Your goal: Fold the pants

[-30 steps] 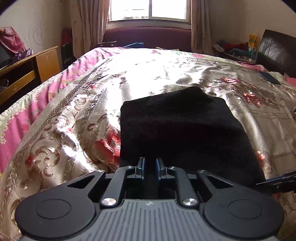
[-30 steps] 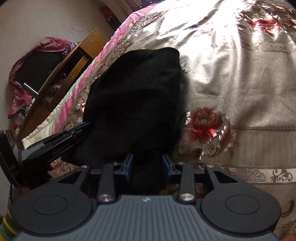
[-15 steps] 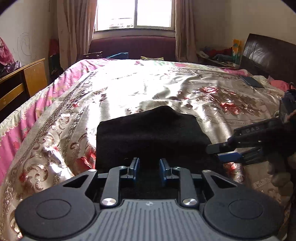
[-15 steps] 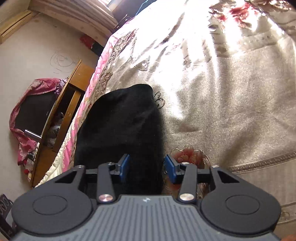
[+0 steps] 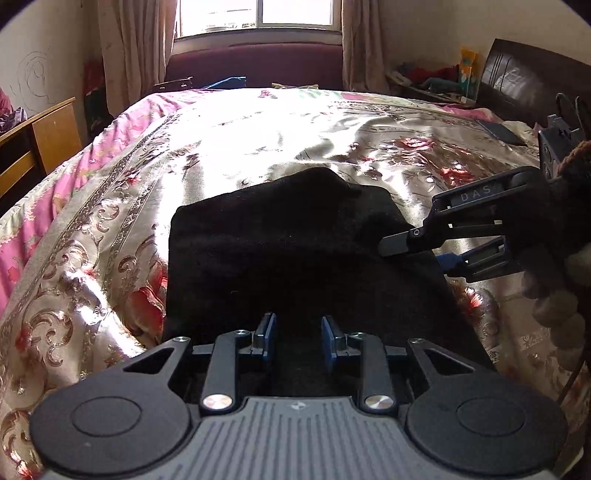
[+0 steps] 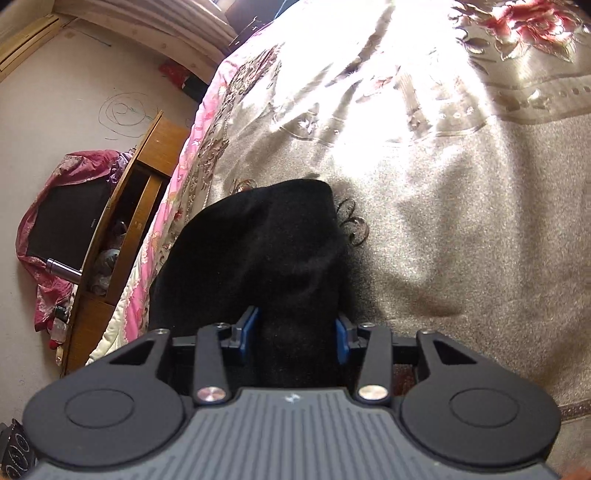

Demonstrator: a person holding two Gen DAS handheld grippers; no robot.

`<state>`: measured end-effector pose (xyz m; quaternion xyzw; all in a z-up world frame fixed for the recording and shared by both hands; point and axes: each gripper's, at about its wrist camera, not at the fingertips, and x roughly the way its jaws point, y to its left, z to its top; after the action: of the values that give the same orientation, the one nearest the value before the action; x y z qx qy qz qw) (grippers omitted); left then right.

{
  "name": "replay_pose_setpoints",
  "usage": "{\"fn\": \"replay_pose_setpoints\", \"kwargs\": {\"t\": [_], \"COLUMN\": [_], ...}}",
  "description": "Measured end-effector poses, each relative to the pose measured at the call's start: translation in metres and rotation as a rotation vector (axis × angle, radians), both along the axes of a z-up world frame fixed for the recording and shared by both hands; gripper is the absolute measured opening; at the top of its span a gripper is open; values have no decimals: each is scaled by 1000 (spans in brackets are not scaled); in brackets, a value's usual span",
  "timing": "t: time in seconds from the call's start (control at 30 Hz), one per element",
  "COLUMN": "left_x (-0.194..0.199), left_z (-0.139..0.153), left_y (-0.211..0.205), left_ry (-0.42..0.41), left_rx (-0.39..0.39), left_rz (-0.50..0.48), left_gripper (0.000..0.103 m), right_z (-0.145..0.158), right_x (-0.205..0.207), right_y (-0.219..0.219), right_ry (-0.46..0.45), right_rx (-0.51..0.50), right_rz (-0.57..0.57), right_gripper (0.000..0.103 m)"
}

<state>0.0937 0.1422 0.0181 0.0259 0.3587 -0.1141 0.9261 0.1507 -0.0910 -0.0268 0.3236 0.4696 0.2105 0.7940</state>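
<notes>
The bed (image 5: 258,155), under its shiny floral bedspread (image 6: 461,203), fills both my views, and the folded black pants (image 5: 288,251) lie on it near the edge closest to me. A second ago that dark bundle filled more of my left view and my right gripper showed only as a tip at the frame's edge; now the pants sit smaller and flatter, and my right gripper (image 5: 424,254) reaches in from the right, over their right edge.

My left gripper (image 5: 297,341) has its jaws spread a little wider than before, with pants cloth lying between them, not pinched. My right gripper's jaws are spread too, cloth between the blue pads (image 6: 341,341); I cannot tell whether they press on it, since black fabric swallows every fold and seam there. The near edge of the pants is hidden behind my gripper bodies.

Around: a wooden desk (image 6: 136,206) left of the bed, a red cloth (image 6: 55,192) draped beside it, a dark headboard (image 5: 532,81) at right, a curtained window (image 5: 258,16) beyond.
</notes>
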Motion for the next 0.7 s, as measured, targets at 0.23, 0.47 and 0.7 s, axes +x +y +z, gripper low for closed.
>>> {"fn": "replay_pose_setpoints", "kwargs": {"t": [0.23,0.47,0.7], "left_x": [-1,-10,9], "left_z": [-1,4,-11], "left_y": [1,19,25], "left_ry": [-9,-40,-44], "left_rx": [-18,-41,-53], "left_rz": [5,36,47], "left_gripper": [43,44,45], "right_z": [-4,17,2], "right_x": [-49,-68,5], "right_y": [-14,-13,8], "right_ry": [78,14,-15], "right_rx": [52,-84,-65], "right_rz": [15,99,61], "right_gripper": [46,46,59]}}
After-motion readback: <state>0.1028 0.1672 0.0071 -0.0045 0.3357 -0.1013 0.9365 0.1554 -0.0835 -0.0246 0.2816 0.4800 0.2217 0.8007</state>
